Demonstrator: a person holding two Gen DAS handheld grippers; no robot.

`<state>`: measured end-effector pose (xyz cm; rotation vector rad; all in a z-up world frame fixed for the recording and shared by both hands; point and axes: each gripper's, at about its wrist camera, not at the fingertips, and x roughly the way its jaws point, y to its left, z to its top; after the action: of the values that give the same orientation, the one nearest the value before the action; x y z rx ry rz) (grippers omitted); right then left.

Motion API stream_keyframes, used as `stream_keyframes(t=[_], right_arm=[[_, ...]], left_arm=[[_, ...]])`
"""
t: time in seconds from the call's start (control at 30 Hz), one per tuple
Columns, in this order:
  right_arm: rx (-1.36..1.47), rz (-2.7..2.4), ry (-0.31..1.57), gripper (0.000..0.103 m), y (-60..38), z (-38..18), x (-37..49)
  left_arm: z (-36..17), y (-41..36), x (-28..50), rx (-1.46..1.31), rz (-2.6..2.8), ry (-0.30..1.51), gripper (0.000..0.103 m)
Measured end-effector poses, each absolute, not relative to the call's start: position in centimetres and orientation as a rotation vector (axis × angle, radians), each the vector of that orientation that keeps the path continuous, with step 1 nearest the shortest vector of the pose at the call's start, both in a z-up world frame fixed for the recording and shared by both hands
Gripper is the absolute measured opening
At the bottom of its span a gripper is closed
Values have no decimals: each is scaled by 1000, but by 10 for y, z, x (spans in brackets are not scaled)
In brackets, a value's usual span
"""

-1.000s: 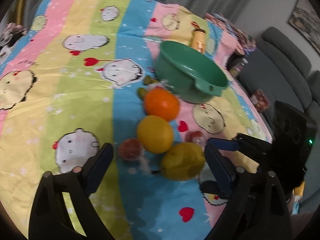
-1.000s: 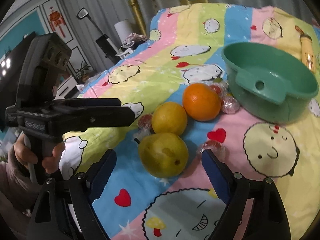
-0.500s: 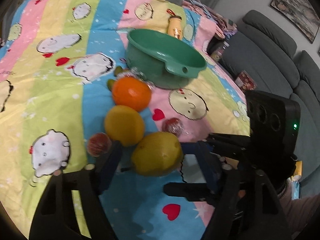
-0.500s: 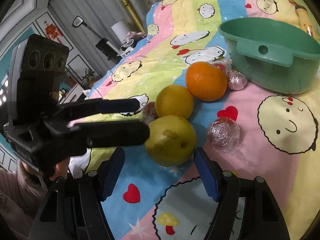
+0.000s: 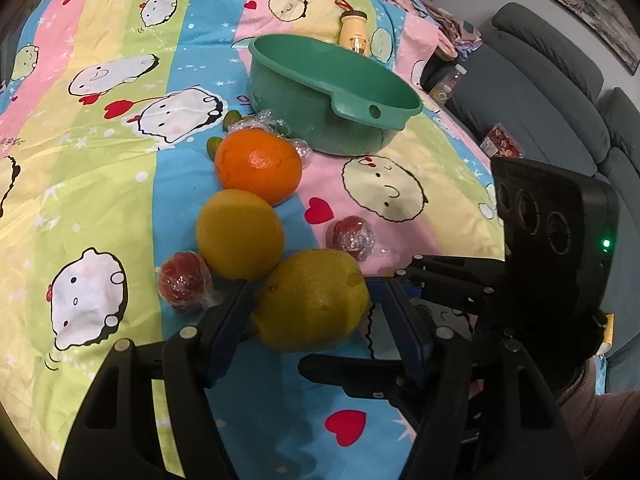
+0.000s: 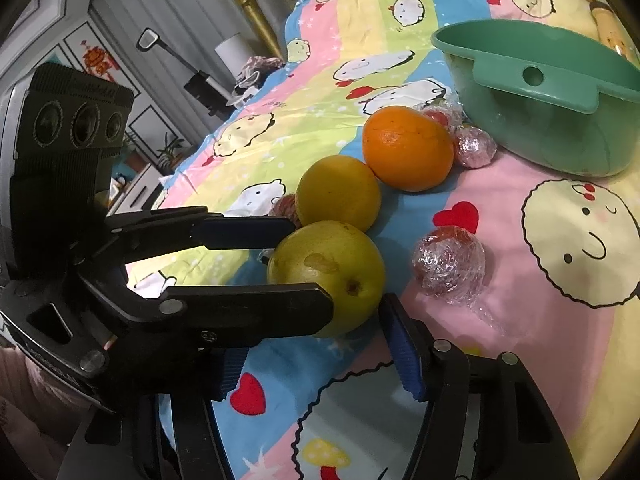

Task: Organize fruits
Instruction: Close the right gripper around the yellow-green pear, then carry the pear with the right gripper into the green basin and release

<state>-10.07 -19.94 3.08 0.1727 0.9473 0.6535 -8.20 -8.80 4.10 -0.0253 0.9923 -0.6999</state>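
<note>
A yellow-green pear lies on the cartoon-print cloth, nearest to me. My left gripper is shut on it, one pad on each flank. In the right wrist view the left gripper reaches in from the left and clasps the pear. My right gripper is closing from the near side. The pear sits at its fingertips, and its pads stay clear of the fruit. Behind the pear lie a yellow citrus and an orange. Further back stands the green basin, with nothing visible inside.
Plastic-wrapped red fruits lie left and right of the pear, and more sit beside the basin. Small green fruits lie behind the orange. A yellow bottle stands beyond the basin. A grey sofa borders the right.
Both grippers came down and in toward the pear while their jaws narrowed. The left jaws went from wide apart to pressing on the pear. The right fingers crossed in under the left ones.
</note>
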Motion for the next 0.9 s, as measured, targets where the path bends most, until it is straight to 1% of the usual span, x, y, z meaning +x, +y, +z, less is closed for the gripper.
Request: stream_keyframes(t=[0.1,0.43,0.6,0.9], right_arm=[[160,645,944,59,-198,30,-99],[161,639,918,59,-199,35,-100],[181,652,878,58,-201,49,-104],[174,634,735,58,-208,87,-114]], left_arm=[[35,-91,-80,-15,-681,1014,66],[41,-90,-84,-15,-680,990,66],[58,-87,-89,-27,-682,942,66],[97,-91,-97,-32,-688,814,67]])
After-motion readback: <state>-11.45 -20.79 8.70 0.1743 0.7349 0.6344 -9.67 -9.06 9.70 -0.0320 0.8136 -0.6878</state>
